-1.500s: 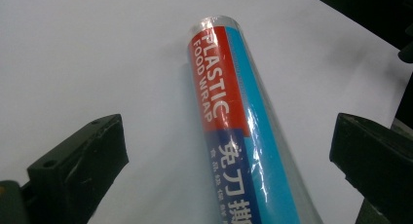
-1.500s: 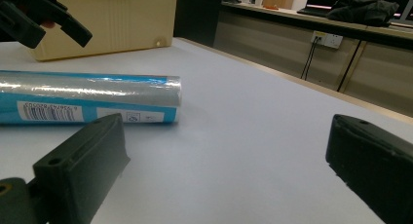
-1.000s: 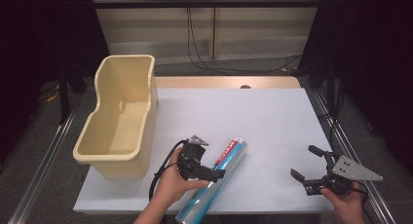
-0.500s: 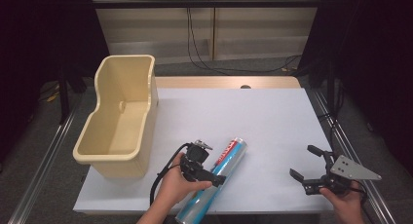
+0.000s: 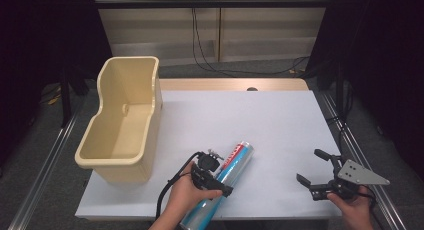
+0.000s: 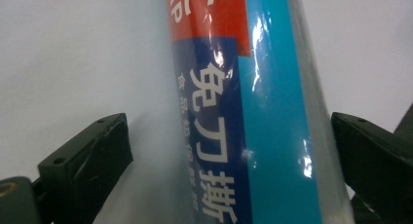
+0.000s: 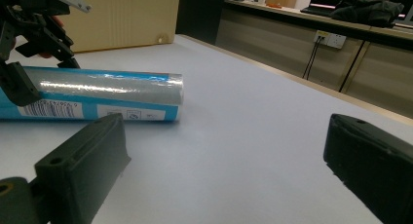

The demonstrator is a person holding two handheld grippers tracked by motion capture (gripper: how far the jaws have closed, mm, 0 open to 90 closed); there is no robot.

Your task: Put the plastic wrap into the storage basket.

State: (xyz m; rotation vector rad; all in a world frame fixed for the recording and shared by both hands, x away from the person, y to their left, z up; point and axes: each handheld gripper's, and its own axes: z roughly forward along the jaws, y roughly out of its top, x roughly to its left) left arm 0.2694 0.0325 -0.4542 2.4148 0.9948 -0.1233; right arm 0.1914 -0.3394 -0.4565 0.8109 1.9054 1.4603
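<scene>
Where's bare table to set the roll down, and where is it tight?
Widest free patch: the white sheet from the bin across to the right edge, beyond the roll. A smaller one lies between the roll and the right gripper. Tight: the front left, where the left gripper straddles the roll beside the bin.

On the roll between my jaws I read white Chinese characters "免刀撕" on dark blue, and the letters "AP" on red above. Its barcode digits are too small.
</scene>
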